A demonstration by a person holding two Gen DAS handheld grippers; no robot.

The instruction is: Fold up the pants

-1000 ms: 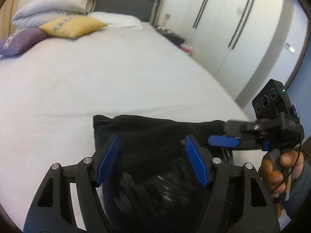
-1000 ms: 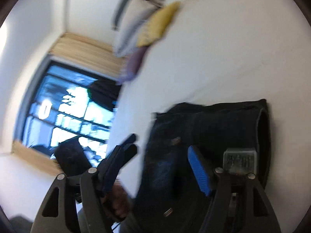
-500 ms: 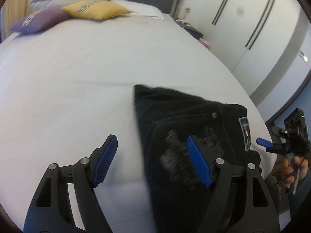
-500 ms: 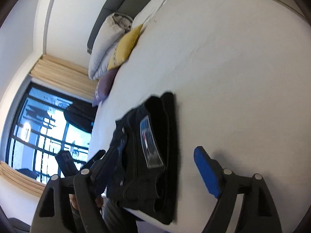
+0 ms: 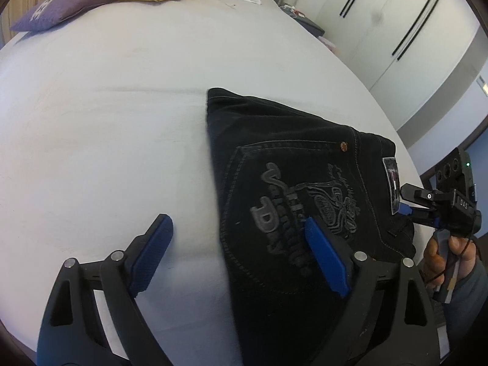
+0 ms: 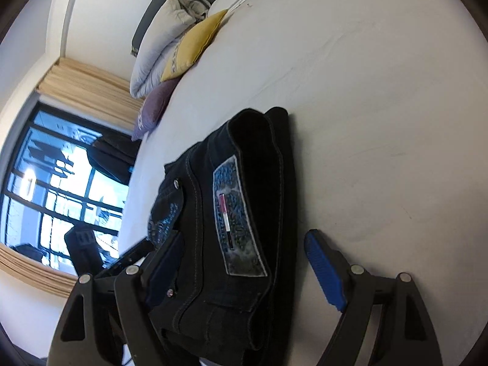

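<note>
Both tongs have just been opening. Left tongs [image 5: 241,250] gape wide over the left edge of the folded black pants [image 5: 292,183] on the white bed [image 5: 106,137], gripping nothing. Right tongs [image 6: 244,262] gape wide around the waistband end, pressing nothing.

Black tongs [image 5: 241,256], blue ribbed pads [image 5: 326,257]

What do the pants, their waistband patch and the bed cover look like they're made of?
Pants: black denim, judging by the contrast topstitching, a copper rivet and an embroidered back pocket.
Waistband patch: probably leather or an imitation; pebbled, slightly glossy surface with a stitched border.
Bed cover: matte white woven fabric, likely cotton; soft creases, no sheen.
</note>
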